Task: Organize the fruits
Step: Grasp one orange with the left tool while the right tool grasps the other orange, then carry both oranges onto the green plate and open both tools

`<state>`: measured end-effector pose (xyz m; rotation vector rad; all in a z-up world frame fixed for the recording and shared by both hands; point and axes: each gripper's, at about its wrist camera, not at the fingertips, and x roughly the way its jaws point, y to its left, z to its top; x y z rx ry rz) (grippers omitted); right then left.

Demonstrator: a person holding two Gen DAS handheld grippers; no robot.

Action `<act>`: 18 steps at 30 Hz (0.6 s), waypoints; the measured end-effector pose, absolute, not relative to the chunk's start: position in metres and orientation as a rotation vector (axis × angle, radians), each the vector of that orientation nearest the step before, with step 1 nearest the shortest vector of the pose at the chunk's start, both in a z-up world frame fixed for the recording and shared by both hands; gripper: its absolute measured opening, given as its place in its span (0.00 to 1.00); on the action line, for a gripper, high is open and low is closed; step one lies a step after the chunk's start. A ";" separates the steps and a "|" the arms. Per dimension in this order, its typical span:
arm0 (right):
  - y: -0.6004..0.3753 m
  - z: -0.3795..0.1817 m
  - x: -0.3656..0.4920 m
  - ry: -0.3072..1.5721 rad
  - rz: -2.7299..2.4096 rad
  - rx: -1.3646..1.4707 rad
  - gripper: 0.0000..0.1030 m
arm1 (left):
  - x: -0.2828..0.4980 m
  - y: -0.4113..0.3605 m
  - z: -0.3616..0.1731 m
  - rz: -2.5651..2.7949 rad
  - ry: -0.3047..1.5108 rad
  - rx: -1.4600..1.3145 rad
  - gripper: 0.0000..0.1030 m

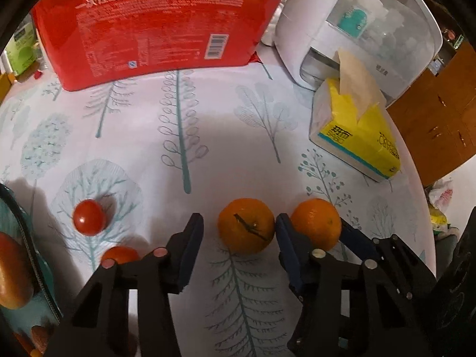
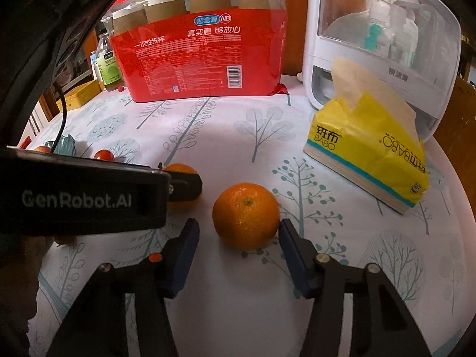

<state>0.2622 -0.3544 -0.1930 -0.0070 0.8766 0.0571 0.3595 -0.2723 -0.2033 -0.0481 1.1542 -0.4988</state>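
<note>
Fingers of both grippers, left (image 1: 239, 232) and right (image 2: 238, 233), gape around two oranges (image 1: 246, 225), gripping neither; two tomatoes (image 1: 89, 217) nearby

A tree-patterned worktop (image 1: 208, 136) carries two oranges (image 1: 246, 225) (image 1: 316, 223), two small tomatoes (image 1: 89, 217) (image 1: 119, 255), a red pack of paper cups (image 1: 154, 26), a yellow tissue pack (image 1: 357, 139), a white cabinet (image 1: 303, 29) and a teal dish (image 2: 64, 145).

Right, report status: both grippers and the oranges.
Left gripper open, astride stemmed orange. Right gripper open, astride second orange. Neither gripped. Grippers crowd each other; tomato off left.
</note>
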 end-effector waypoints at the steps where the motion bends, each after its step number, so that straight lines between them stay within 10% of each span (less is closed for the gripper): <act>1: -0.355 -0.193 0.262 0.876 0.052 -0.003 0.49 | 0.360 -0.273 -0.205 -0.504 1.165 -0.054 0.42; 18: -0.378 -0.184 0.253 0.917 0.020 0.078 0.42 | 0.350 -0.262 -0.199 -0.454 1.219 -0.076 0.36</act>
